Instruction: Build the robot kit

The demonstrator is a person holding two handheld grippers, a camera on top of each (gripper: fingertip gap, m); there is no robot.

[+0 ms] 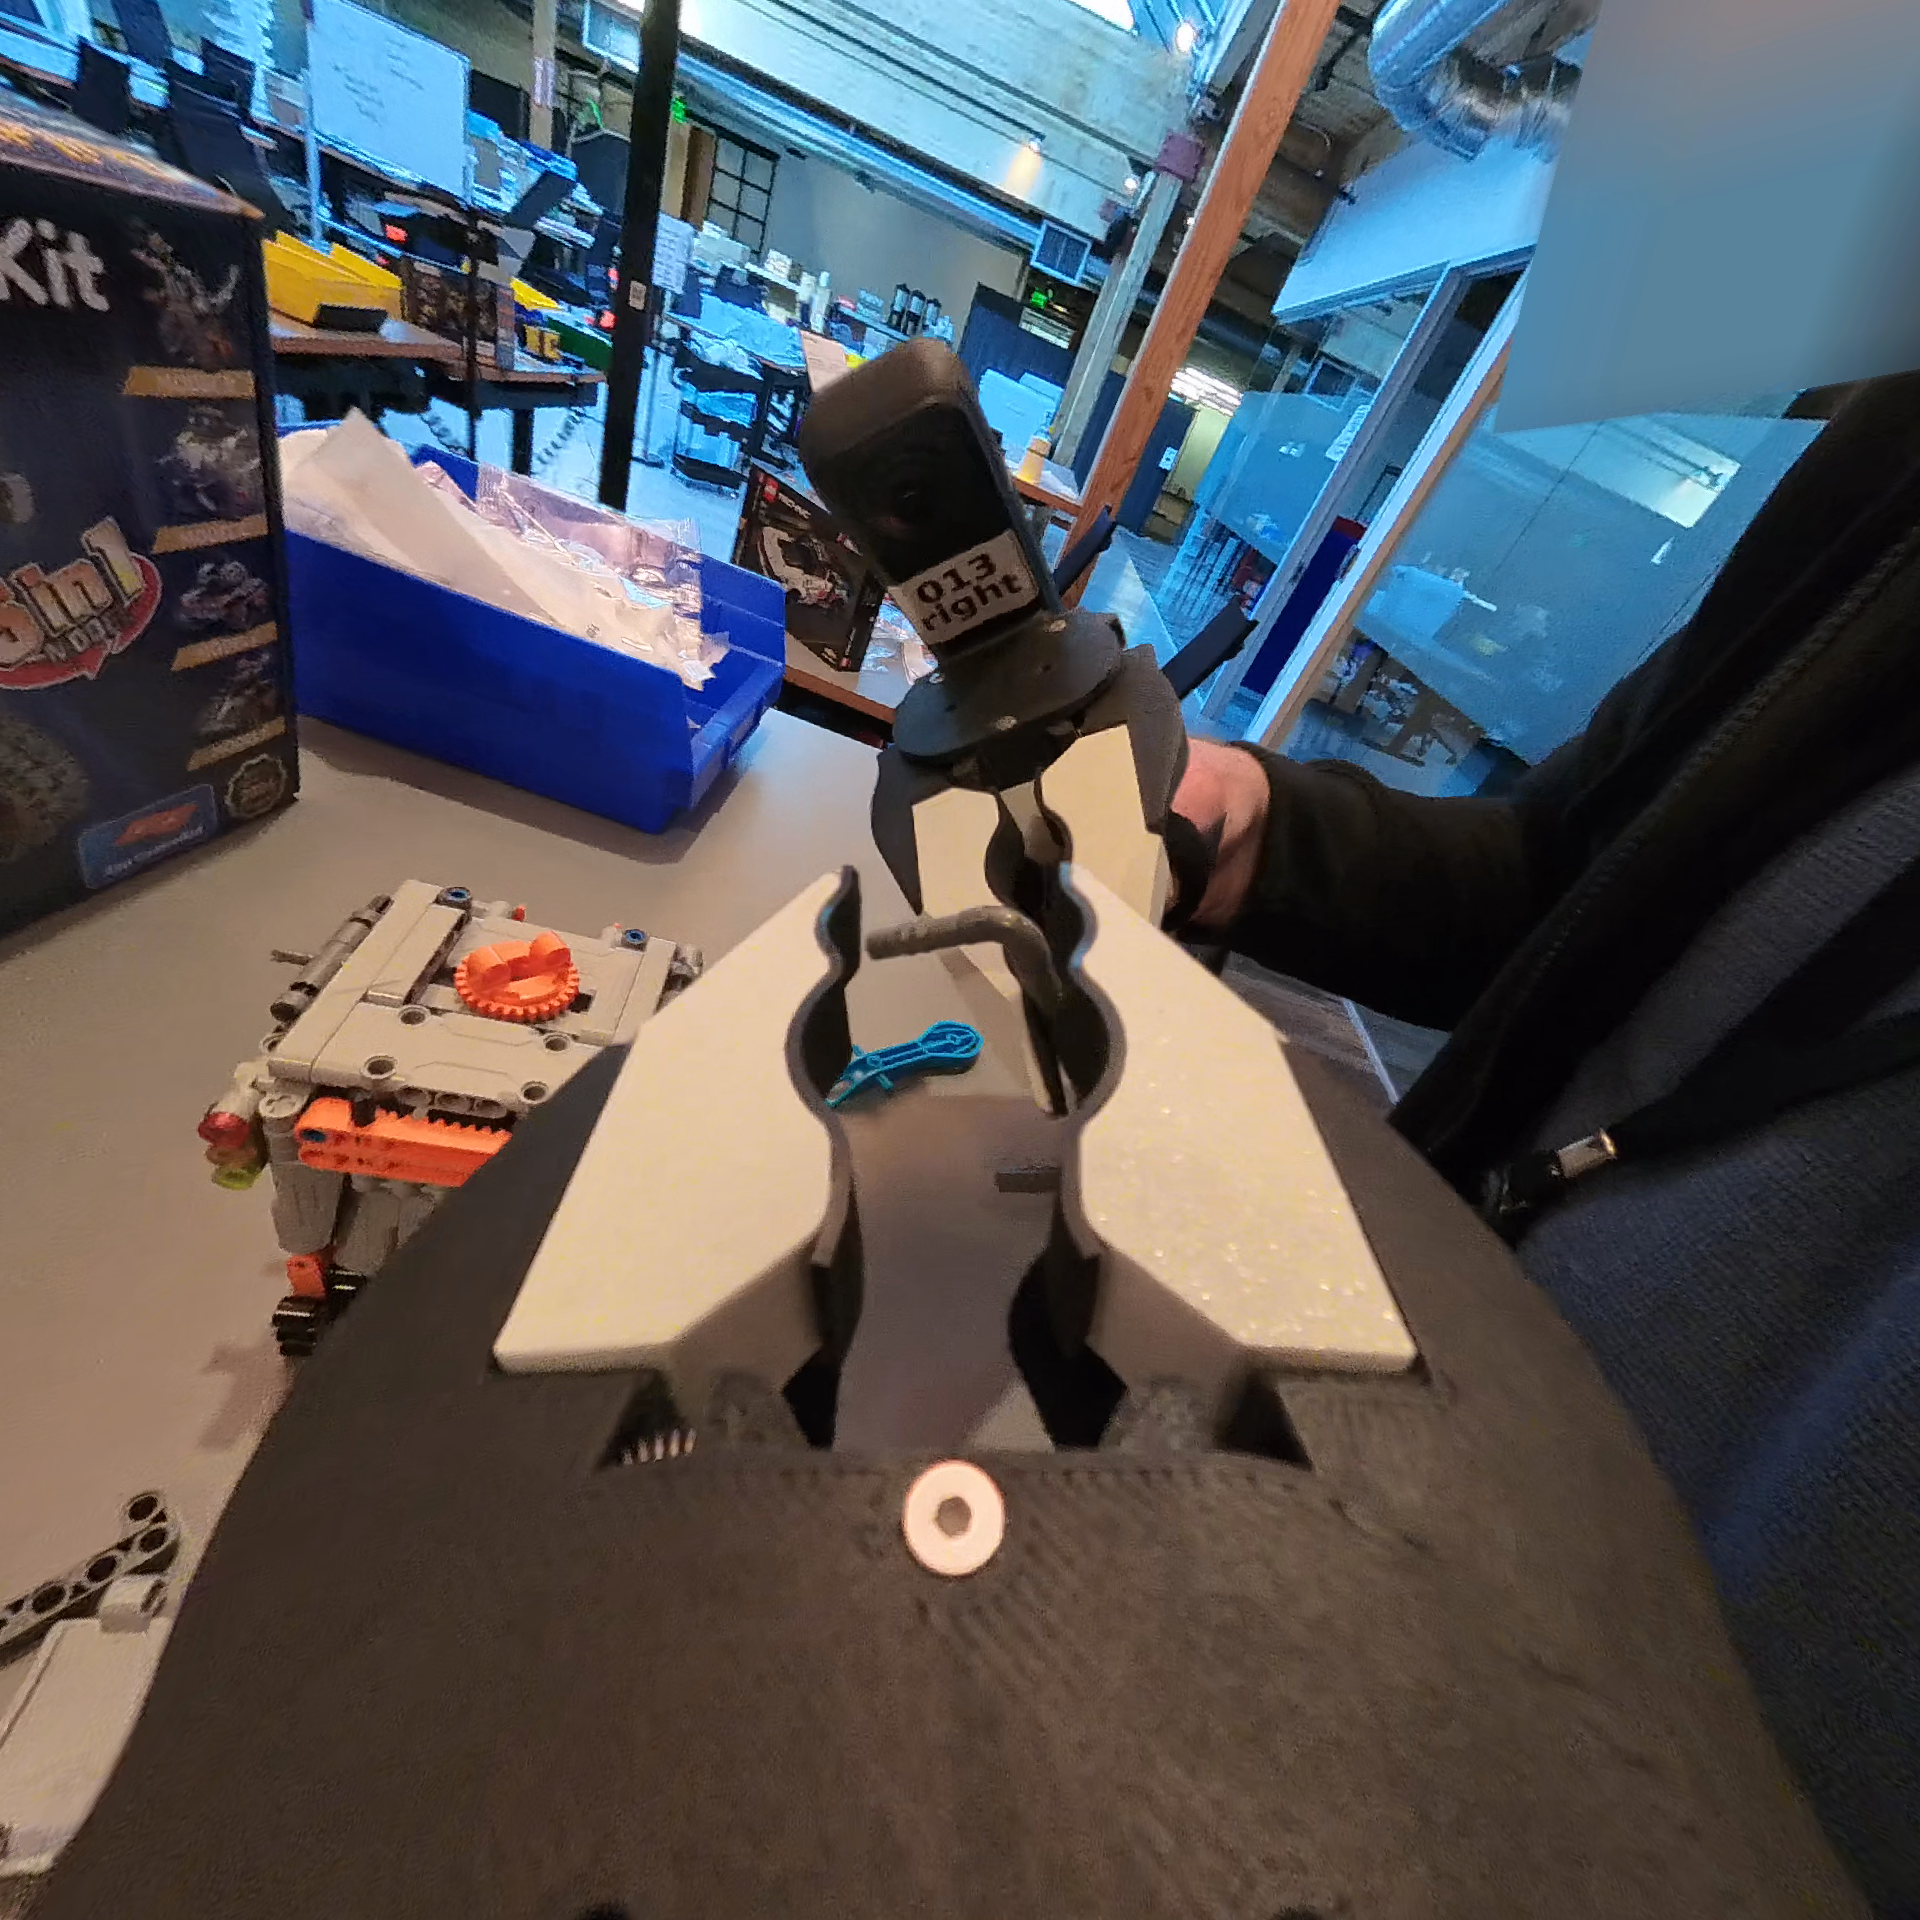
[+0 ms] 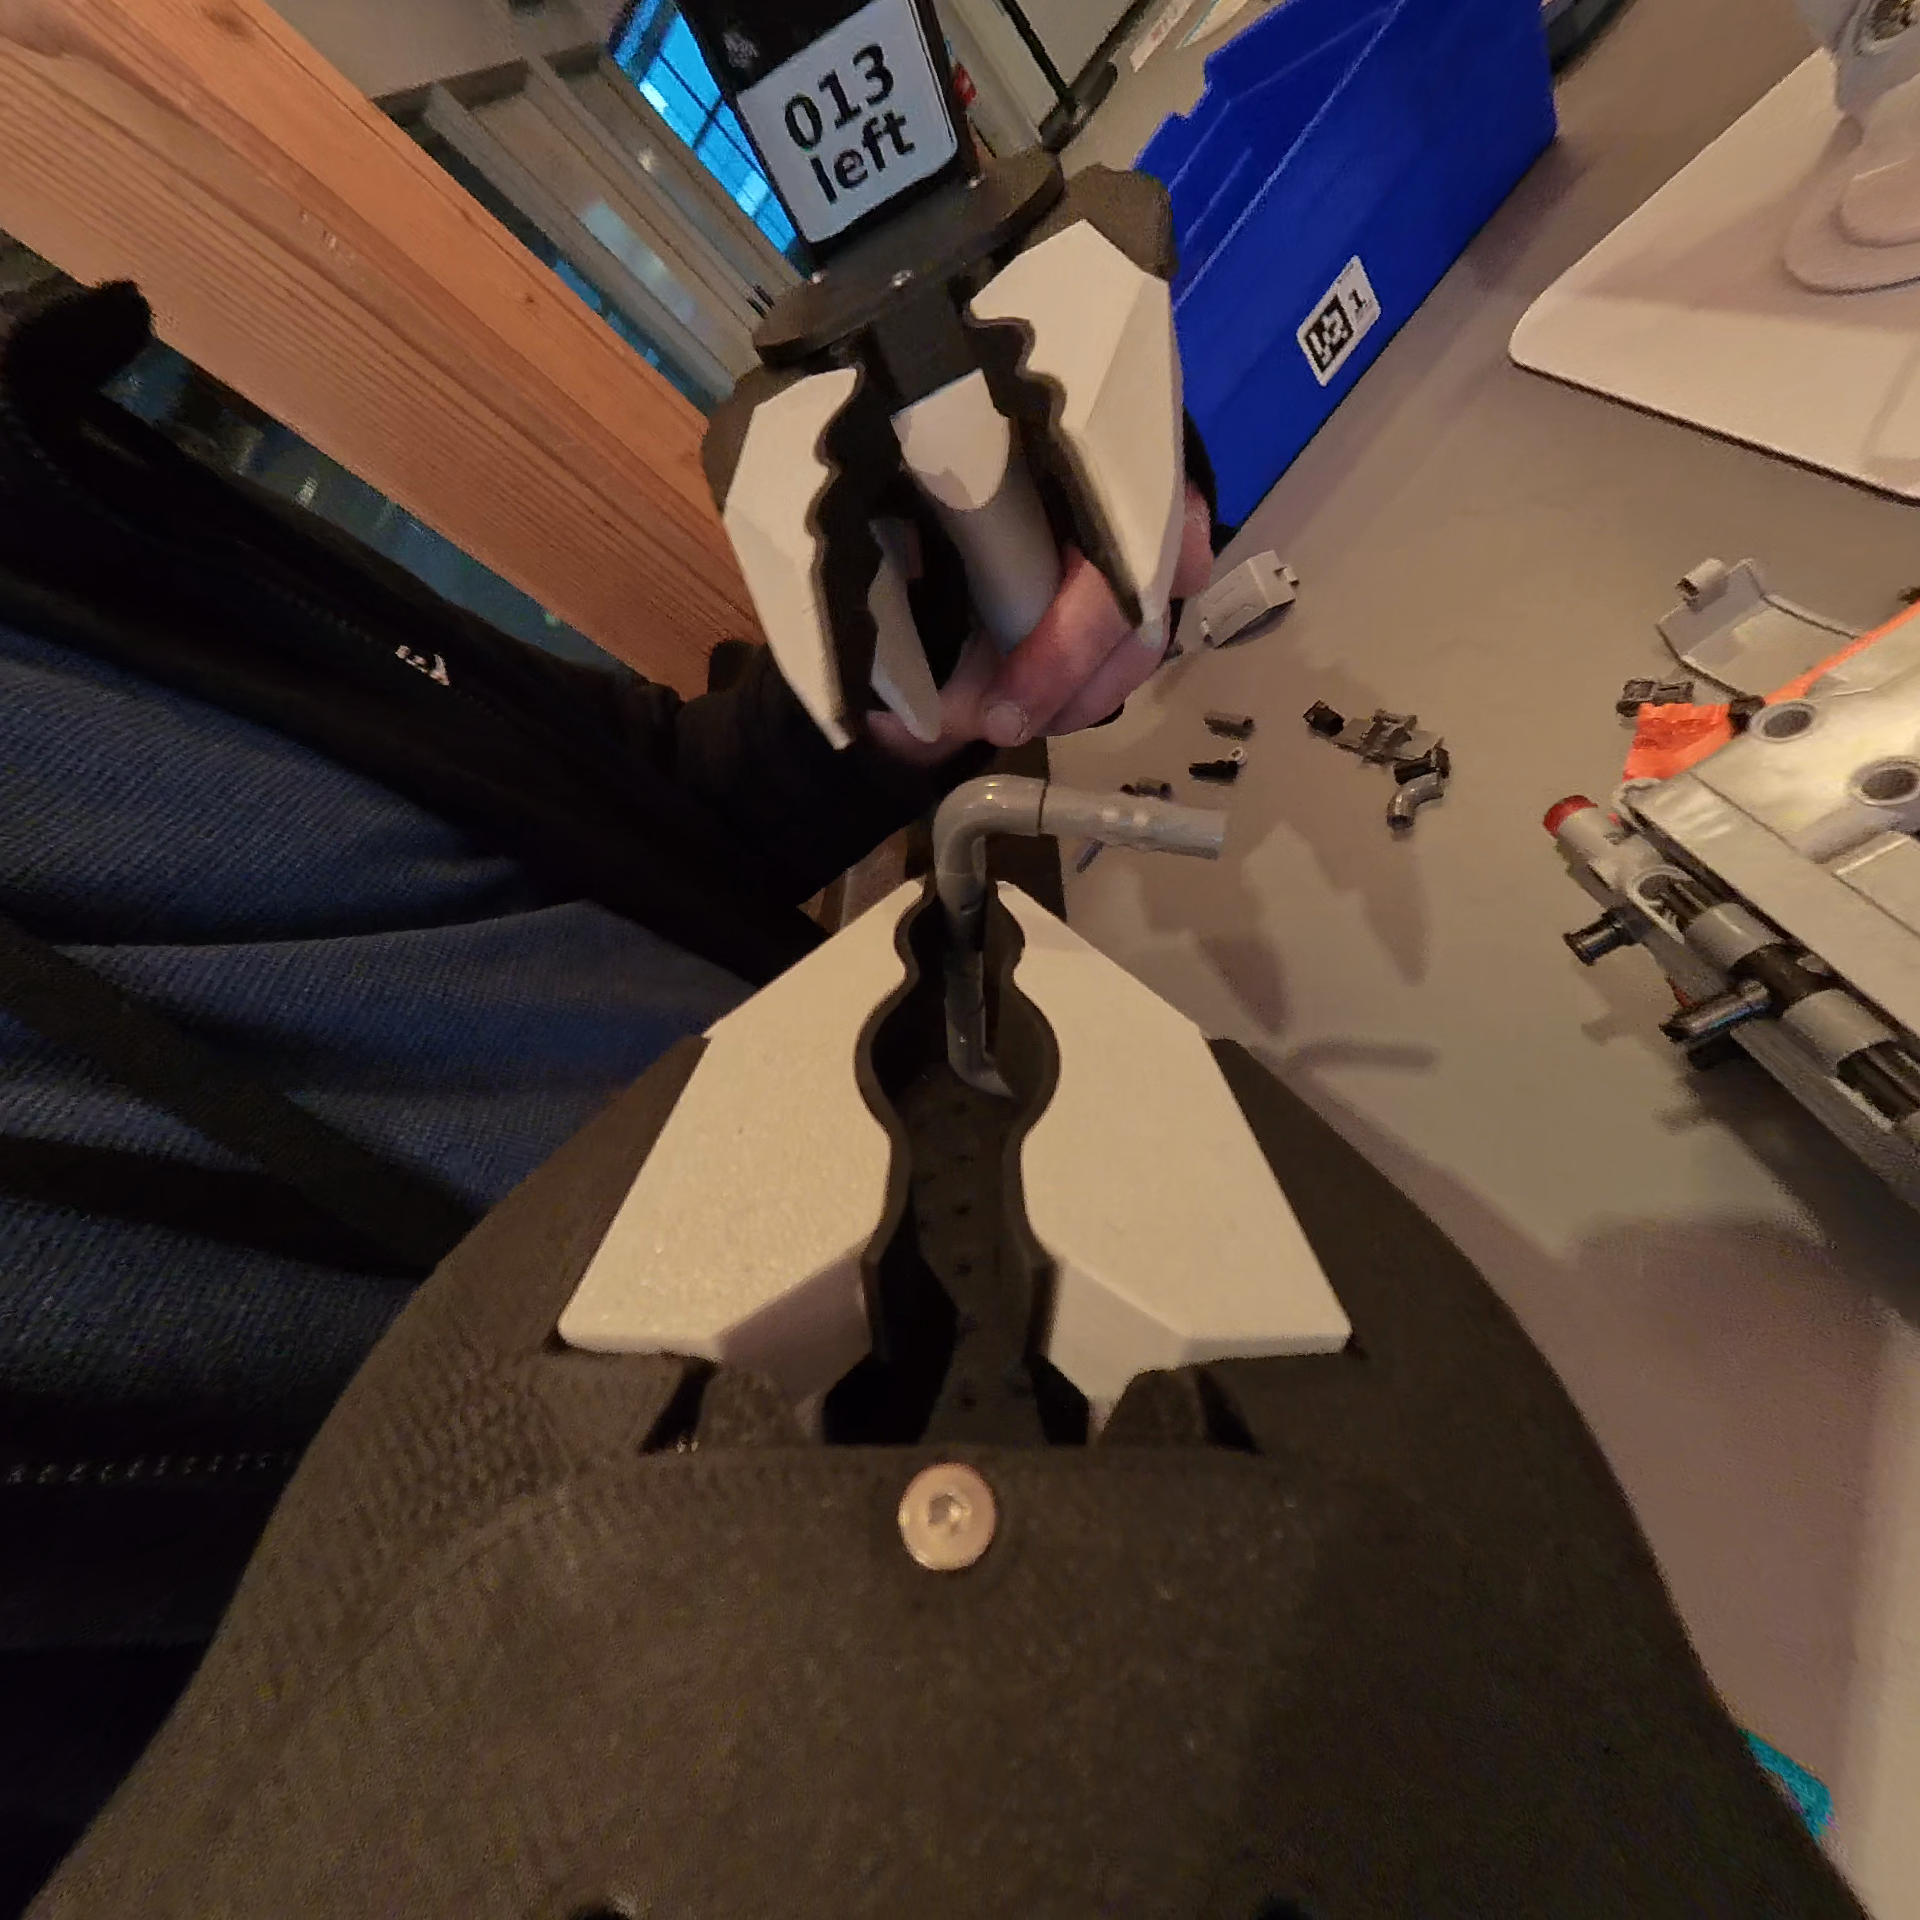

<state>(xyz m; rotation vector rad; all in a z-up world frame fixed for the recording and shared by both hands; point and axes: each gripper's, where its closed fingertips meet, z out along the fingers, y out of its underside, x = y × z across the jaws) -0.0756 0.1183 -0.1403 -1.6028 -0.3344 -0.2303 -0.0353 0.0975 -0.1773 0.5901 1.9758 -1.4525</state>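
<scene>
From the left wrist view, the left gripper hangs above the grey table with its jaws spread and nothing between them. A bent grey pipe piece sits just past its tips, and the pipe's lower leg seems to run down beside the right-hand finger; contact there cannot be told. Facing it, the right gripper points back toward the camera, held by a hand in a dark sleeve. On the table lie a small teal part, a grey and orange brick-built model, a blue bin stuffed with clear bags, and a printed kit box.

From the right wrist view, the right gripper is clenched on one leg of the bent grey pipe piece, so the elbow and the other leg stand free beyond the tips, raised off the table, probably so that end stays reachable. The left gripper faces it from just above, unclenched. Small dark pins lie scattered near the model.
</scene>
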